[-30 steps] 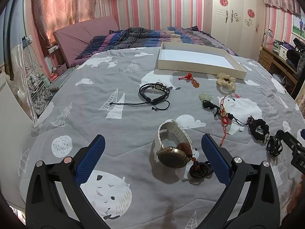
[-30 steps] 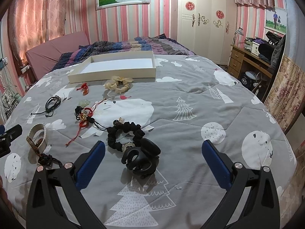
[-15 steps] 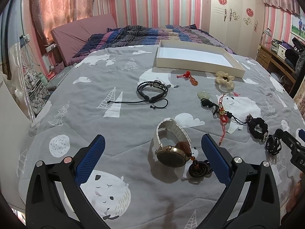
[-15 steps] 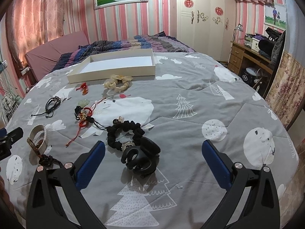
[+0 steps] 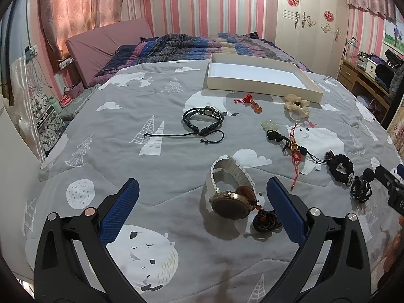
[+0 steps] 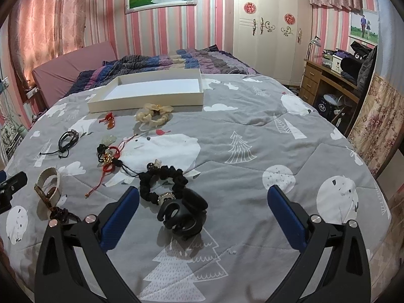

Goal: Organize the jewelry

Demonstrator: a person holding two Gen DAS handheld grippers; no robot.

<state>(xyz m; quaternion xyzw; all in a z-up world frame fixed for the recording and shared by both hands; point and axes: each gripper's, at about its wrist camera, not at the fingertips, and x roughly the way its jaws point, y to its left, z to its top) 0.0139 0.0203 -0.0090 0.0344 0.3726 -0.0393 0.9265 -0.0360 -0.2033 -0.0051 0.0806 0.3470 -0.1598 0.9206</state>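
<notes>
Jewelry lies scattered on a grey bedspread. My left gripper [image 5: 202, 202] is open and empty, just above a white-strap watch [image 5: 228, 188] with a dark cord pendant [image 5: 266, 221] beside it. My right gripper [image 6: 202, 207] is open and empty, over a black hair claw [image 6: 183, 216] and a black scrunchie [image 6: 162, 183]. Farther off lie a black cord bracelet [image 5: 203, 121], a red knot charm [image 5: 248, 102], a cream scrunchie [image 5: 296, 104] and a jade and red tassel charm [image 5: 290, 142]. An empty white tray [image 5: 260, 85] sits at the back.
A folded striped quilt [image 5: 189, 48] and a pink headboard cushion [image 5: 106, 43] lie behind the tray. A wardrobe [image 6: 272, 30] and a cluttered desk [image 6: 335, 75] stand to the right. The bed's edge drops off on the left [image 5: 50, 116].
Both grippers have shifted only slightly, with the view tilting a little. Nothing on the bed has moved and both grippers stay open.
</notes>
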